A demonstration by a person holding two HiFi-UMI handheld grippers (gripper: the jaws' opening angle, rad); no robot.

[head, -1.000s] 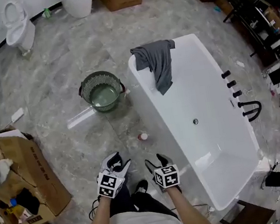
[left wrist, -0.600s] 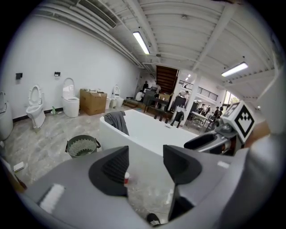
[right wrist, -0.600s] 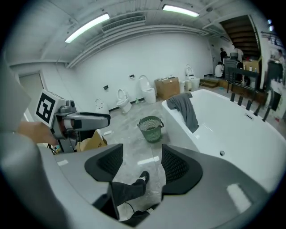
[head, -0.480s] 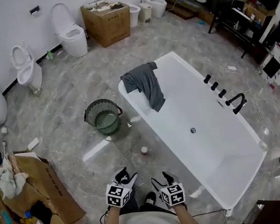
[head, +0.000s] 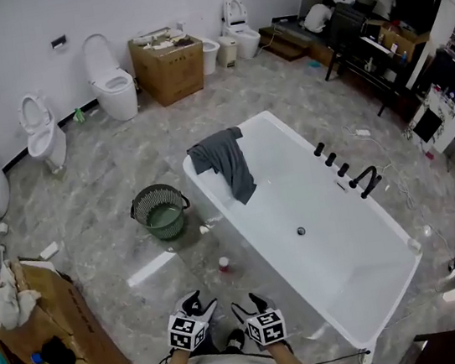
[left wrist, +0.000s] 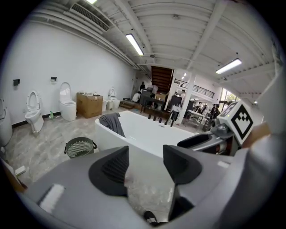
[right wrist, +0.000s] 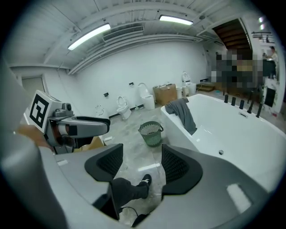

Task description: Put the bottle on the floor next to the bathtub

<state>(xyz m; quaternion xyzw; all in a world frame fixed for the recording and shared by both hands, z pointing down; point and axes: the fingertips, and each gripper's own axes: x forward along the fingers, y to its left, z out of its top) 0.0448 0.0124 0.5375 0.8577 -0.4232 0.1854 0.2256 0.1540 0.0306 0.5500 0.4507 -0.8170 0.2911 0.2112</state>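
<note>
Bottle [head: 224, 264]: small, pale with a reddish top, on the grey marble floor just left of centre in the head view. It sits just beside the white bathtub [head: 372, 299], near its left wall, apart from both tools. It looks upright, but it is too small to be sure.

Left gripper [head: 199, 303] is at bottom centre of the frame with its jaws wide. In its own view only floor shows between the dark pads [left wrist: 111, 170].

Right gripper [head: 247, 304] is just beside it, jaws also wide and holding nothing. Its view shows floor and the person's dark trouser leg [right wrist: 127, 190] in the gap.

Grey towel [head: 226, 158] hangs over the tub's far rim. Green basket [head: 160, 211] stands on the floor left of the tub. Open cardboard box [head: 71, 327] lies at lower left.
</note>
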